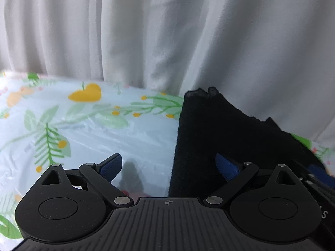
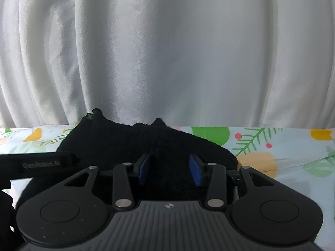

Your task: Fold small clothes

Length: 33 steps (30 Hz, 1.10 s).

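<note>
A small black knitted garment [image 1: 211, 133] lies on the floral plastic tablecloth [image 1: 88, 129], folded into a long shape that reaches the far table edge. In the left wrist view my left gripper [image 1: 169, 167] is wide open, its right pad over the garment's left edge and its left pad over bare cloth. In the right wrist view the garment [image 2: 117, 140] fills the middle, and my right gripper [image 2: 169, 169] is open above its near part, blue pads apart with black fabric between and below them. The left gripper's body [image 2: 37, 164] shows at that view's left.
A white curtain [image 1: 146, 31] hangs right behind the table's far edge. The floral tablecloth [image 2: 282, 154] stretches to the right of the garment in the right wrist view and to its left in the left wrist view.
</note>
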Motion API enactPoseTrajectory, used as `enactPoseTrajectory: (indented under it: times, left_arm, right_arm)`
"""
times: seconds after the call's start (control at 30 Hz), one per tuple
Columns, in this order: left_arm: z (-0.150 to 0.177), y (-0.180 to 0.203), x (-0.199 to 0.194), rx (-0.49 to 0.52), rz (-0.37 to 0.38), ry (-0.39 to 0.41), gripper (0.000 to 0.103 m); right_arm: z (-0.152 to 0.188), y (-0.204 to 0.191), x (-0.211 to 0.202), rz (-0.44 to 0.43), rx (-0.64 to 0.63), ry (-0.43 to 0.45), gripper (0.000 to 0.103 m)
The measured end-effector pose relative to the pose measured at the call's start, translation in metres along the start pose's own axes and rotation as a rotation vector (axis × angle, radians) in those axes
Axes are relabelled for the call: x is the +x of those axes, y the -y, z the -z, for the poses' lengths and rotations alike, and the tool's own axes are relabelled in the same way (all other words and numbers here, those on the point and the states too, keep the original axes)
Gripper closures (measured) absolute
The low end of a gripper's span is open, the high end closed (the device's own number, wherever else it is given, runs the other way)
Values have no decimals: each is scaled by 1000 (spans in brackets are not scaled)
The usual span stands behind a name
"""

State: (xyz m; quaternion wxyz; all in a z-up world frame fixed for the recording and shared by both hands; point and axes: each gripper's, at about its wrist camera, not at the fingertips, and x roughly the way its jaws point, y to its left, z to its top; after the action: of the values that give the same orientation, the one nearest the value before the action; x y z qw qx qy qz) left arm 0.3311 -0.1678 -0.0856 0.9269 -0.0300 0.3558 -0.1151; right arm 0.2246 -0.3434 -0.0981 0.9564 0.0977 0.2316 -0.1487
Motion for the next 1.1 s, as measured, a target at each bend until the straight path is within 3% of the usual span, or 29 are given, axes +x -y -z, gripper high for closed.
enactPoseTrajectory:
  times: [0.07,0.2,0.27,0.33,0.43,0.6,0.7,0.83,0.9,1.03,1.1]
  left_arm:
    - [-8,-11,-10,-9,19,-19,4]
    - [-8,-17,-36,-35,26,67,4]
    - [-3,-11,-33,-8,24,53,4]
    - [5,-3,-23,43,9,17,4]
    - [10,-6,-27,36,25,46,3]
    - [-6,-38,-35,1,166,-91,3]
    - [-6,-65,-38,-93,294,-192,3]
    - [2,-79,-23,-226,424,-311,4]
    - [7,-74,-22,-225,435,-310,5]
    - [11,-52,-23,-115,432,-314,8]
    - [14,-43,-21,-101,421,-325,15]
  right_arm:
    - [-6,4,-9,-10,32,-30,59]
    - [2,4,-30,48,22,-10,43]
    - [19,5,-28,78,-2,12,34]
    - [26,17,-26,71,75,0,27]
    - [30,34,-26,4,171,-54,27]
    - [33,82,-54,-101,307,-125,26]
    - [39,118,-58,-233,449,-220,26]
    - [50,133,-45,-383,561,-295,27]
    - [54,132,-36,-407,589,-322,29]
    - [58,127,-19,-438,608,-340,36]
    - [56,129,-14,-444,640,-344,42]
